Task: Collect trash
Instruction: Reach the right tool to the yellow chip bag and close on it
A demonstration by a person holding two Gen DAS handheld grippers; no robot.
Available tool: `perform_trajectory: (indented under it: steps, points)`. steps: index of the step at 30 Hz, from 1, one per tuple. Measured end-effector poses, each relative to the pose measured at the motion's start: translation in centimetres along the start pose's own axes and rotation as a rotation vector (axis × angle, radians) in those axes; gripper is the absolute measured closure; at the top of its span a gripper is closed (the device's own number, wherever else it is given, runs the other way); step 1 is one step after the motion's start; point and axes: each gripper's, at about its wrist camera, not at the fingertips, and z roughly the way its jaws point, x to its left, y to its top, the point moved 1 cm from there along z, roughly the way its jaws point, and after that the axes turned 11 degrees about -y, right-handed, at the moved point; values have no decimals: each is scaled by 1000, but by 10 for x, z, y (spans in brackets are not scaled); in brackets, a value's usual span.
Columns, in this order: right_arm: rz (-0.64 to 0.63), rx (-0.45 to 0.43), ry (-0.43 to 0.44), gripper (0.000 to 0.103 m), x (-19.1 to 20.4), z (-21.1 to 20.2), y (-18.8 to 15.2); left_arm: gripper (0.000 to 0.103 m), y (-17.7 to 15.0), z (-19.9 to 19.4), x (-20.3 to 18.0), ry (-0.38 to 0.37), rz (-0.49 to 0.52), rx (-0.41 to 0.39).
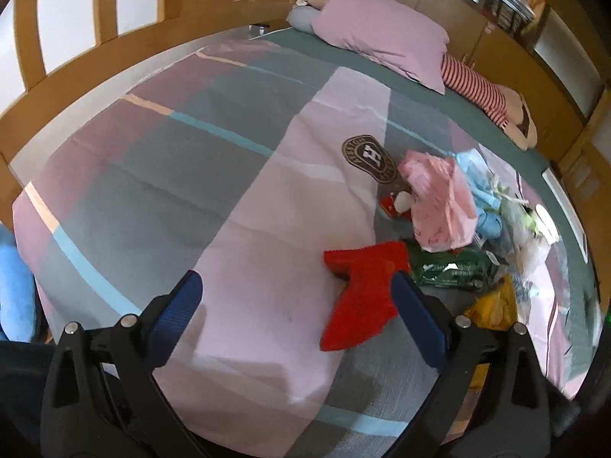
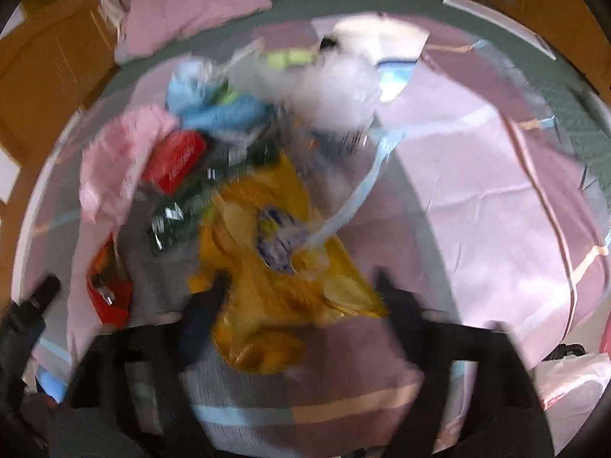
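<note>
A pile of trash lies on the bed's patchwork quilt [image 1: 236, 198]: a pink bag [image 1: 439, 202], blue wrappers [image 1: 477, 175], a green packet [image 1: 454, 269], a yellow bag [image 1: 494, 305] and clear plastic [image 1: 530, 236]. A red cloth [image 1: 362, 297] lies beside the pile, just ahead of my right fingertip in the left wrist view. My left gripper [image 1: 298, 290] is open and empty above the quilt. The right wrist view is blurred. My right gripper [image 2: 301, 294] is open, its fingers either side of the yellow bag [image 2: 267, 290]. The pink bag [image 2: 118, 160], a red packet [image 2: 175, 160] and the green packet [image 2: 179, 213] lie beyond.
A pink pillow [image 1: 382, 38] and a striped stuffed toy [image 1: 481, 91] lie at the head of the bed. A wooden bed frame [image 1: 76, 87] and cupboards [image 1: 496, 49] surround it. A white bag [image 2: 573, 385] sits at the lower right in the right wrist view.
</note>
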Motion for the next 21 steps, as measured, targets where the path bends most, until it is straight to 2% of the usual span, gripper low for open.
perform_trajectory:
  steps: [1, 4, 8, 14, 18, 21]
  points:
    - [-5, -5, 26, 54, 1, -4, -4, 5, 1, 1, 1, 3, -4, 1]
    - [-27, -25, 46, 60, 1, -21, -15, 5, 0, -1, -1, 12, 6, -4]
    - [-24, -90, 48, 61, -8, -47, -35, 5, -2, -3, -11, 34, 51, -22]
    - [4, -90, 53, 61, -23, -55, -47, 5, -5, -3, -26, 50, 115, -31]
    - [22, -97, 61, 61, -29, -54, -49, 5, -4, -1, -23, 48, 103, -24]
    - [51, -101, 94, 61, -34, -59, -51, 5, 0, -1, -10, 32, 47, -27]
